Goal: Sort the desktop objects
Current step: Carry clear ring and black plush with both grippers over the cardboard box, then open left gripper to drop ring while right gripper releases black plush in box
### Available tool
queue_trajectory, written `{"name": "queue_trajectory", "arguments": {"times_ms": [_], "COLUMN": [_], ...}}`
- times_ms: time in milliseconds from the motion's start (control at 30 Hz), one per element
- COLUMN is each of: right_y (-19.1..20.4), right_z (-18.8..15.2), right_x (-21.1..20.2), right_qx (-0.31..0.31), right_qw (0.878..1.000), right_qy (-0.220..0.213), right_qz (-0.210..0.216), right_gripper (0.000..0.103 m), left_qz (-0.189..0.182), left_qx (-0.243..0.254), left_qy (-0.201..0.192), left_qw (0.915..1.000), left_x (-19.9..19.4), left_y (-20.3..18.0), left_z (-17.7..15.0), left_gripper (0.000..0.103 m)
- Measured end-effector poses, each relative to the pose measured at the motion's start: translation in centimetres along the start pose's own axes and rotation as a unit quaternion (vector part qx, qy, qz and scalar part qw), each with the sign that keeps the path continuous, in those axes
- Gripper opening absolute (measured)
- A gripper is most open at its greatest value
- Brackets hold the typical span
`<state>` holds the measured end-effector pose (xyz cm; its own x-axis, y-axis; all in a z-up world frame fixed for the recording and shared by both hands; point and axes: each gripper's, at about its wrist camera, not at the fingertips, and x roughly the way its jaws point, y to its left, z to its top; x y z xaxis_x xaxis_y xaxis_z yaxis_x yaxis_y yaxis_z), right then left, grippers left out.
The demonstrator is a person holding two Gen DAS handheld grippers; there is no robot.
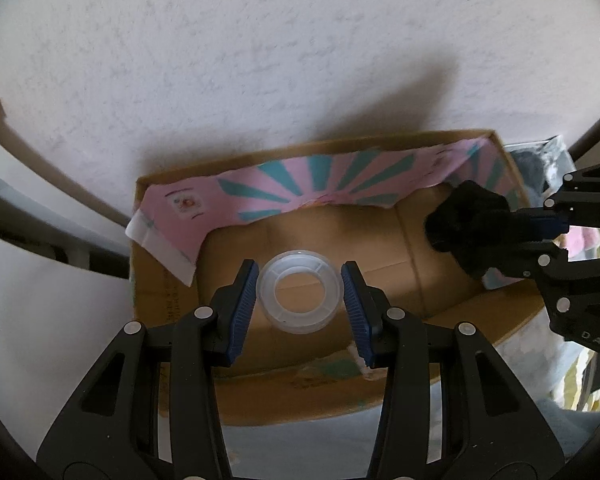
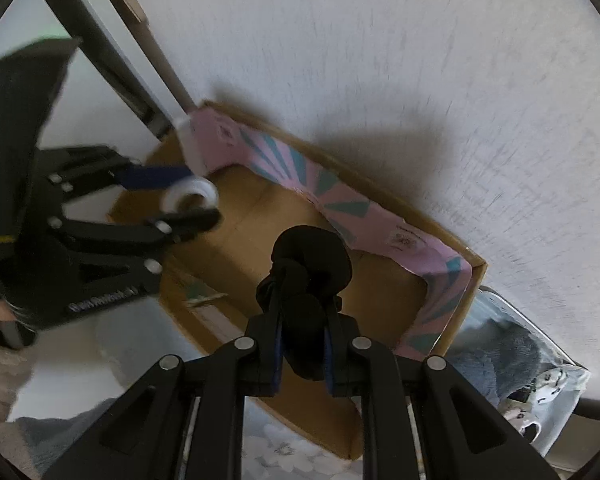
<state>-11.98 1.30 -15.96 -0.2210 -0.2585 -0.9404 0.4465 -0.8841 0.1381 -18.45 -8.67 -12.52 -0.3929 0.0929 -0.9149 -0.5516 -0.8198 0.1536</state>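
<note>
Biggest worry here is the tape point(image 1: 299, 291): the left tongs point(image 1: 300, 304) have it pinched across its outer rim between the blue pads point(image 1: 242, 308), and in the left wrist view there looks to be a sliver of gap on either side, so I'd guess it could slip or twist out and roll off once the grip loosens. It hangs over the left part of the box point(image 1: 440, 280), so a drop should still land inside, probably. The right tongs point(image 2: 302, 344) are clamped narrow on a scrunchie point(image 2: 310, 264) over the right half of the box; being soft fabric, it might snag on a pad and not fall cleanly. Both tongs are crowding the same box, so a bump is possible too. The tape is a clear plastic ring with a see-through core; the scrunchie is a black, bunched, fuzzy loop. The box is shallow cardboard with a pink and teal liner point(image 1: 300, 188) along the far wall.
</note>
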Motion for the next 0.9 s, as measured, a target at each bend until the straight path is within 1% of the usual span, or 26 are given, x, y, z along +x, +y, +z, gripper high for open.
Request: {"name": "queue_trajectory", "arguments": {"times_ms": [33,67,167,333,367,400,433,467,500,533,567,600,633,767,900], "right_y": [0.0,-0.7,-1.0,-1.5,-1.5,-1.4,-1.4,-1.5,-1.4,-1.5,-1.6,-1.5,-1.4,-0.9,-0.8], "right_z": [0.0,-0.3,-0.3,-0.2,-0.1,0.0,0.2,0.3,0.4,0.3,0.2,0.1,-0.1,-0.5,-0.9], "right_x": [0.5,0.8,1.5,1.4,1.2,1.3,1.4,1.7,2.0,2.1,2.5,2.5,2.4,1.8,0.8], "right_qx": [-0.001,0.001,0.009,0.008,0.005,0.004,0.002,0.004,0.006,0.007,0.007,0.007,0.005,-0.014,-0.023], "right_qw": [1.000,1.000,1.000,1.000,1.000,1.000,1.000,1.000,1.000,0.999,0.999,0.999,0.999,1.000,1.000], "right_qy": [0.005,0.009,0.013,0.014,0.013,0.012,0.015,0.022,0.026,0.028,0.029,0.031,0.032,0.016,0.006], "right_qz": [-0.007,-0.007,0.004,0.006,0.006,0.009,0.010,0.011,0.011,0.013,0.017,0.021,0.024,0.016,0.017], "right_gripper": [0.014,0.015,0.015,0.015,0.015,0.019,0.026,0.030,0.043,0.057,0.065,0.081,0.085,0.085,0.086], "left_qz": [0.003,0.005,0.005,0.002,-0.001,0.001,0.007,0.017,0.029,0.033,0.033,0.033,0.036,0.056,0.052], "left_qx": [0.002,0.004,0.008,-0.002,-0.004,-0.004,-0.002,-0.001,0.000,0.000,0.001,0.001,0.002,0.008,0.004], "left_qy": [0.000,0.000,-0.001,0.000,0.001,0.002,0.003,0.004,0.000,-0.009,-0.015,-0.016,-0.016,-0.018,-0.023], "left_qw": [1.0000,1.0000,1.0000,1.0000,1.0000,1.0000,1.0000,0.9999,0.9996,0.9994,0.9993,0.9993,0.9992,0.9982,0.9983], "left_x": [0.1,0.3,0.3,0.5,0.7,0.8,0.8,0.9,0.8,0.5,0.3,0.1,-0.1,-0.7,-1.6], "left_y": [0.1,0.2,0.3,0.8,0.9,0.9,0.9,0.8,0.8,0.8,0.9,0.9,0.9,0.7,0.5], "left_z": [0.0,0.0,0.0,0.2,0.2,0.2,0.2,0.2,0.1,0.0,-0.1,-0.2,-0.3,-0.7,-1.1], "left_gripper": [0.040,0.040,0.040,0.040,0.044,0.048,0.065,0.092,0.101,0.103,0.103,0.103,0.103,0.103,0.103]}}
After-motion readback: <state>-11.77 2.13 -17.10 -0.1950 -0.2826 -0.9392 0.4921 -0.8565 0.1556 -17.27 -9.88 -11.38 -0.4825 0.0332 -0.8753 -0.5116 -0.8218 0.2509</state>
